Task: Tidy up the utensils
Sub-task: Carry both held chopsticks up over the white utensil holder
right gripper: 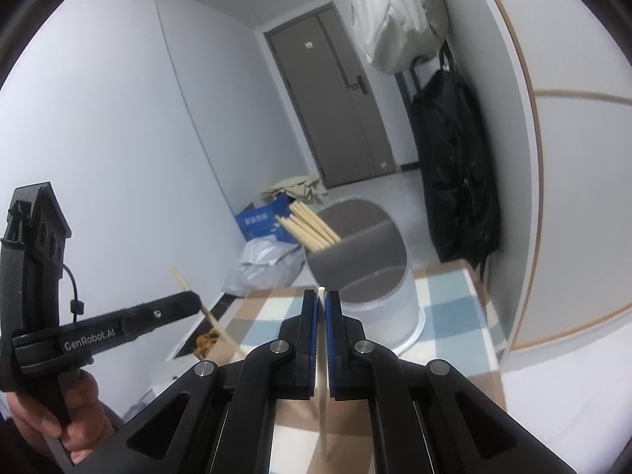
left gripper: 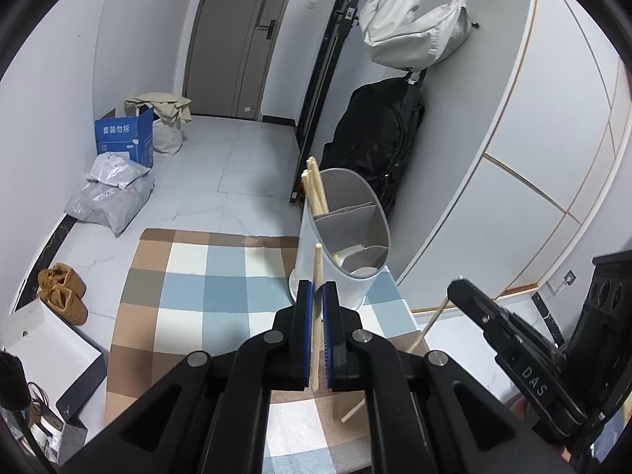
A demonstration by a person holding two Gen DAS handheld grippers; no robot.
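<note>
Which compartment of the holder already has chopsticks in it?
The far compartment of the utensil holder: a bundle of chopsticks leans out over its rim. The other compartments show no chopsticks.

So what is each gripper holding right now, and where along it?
The left gripper clamps one chopstick partway along its shaft; the right gripper clamps another chopstick just below its top end.

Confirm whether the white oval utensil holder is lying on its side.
No: the white oval utensil holder stands upright on the checkered cloth, wooden chopsticks sticking up from it.
</note>
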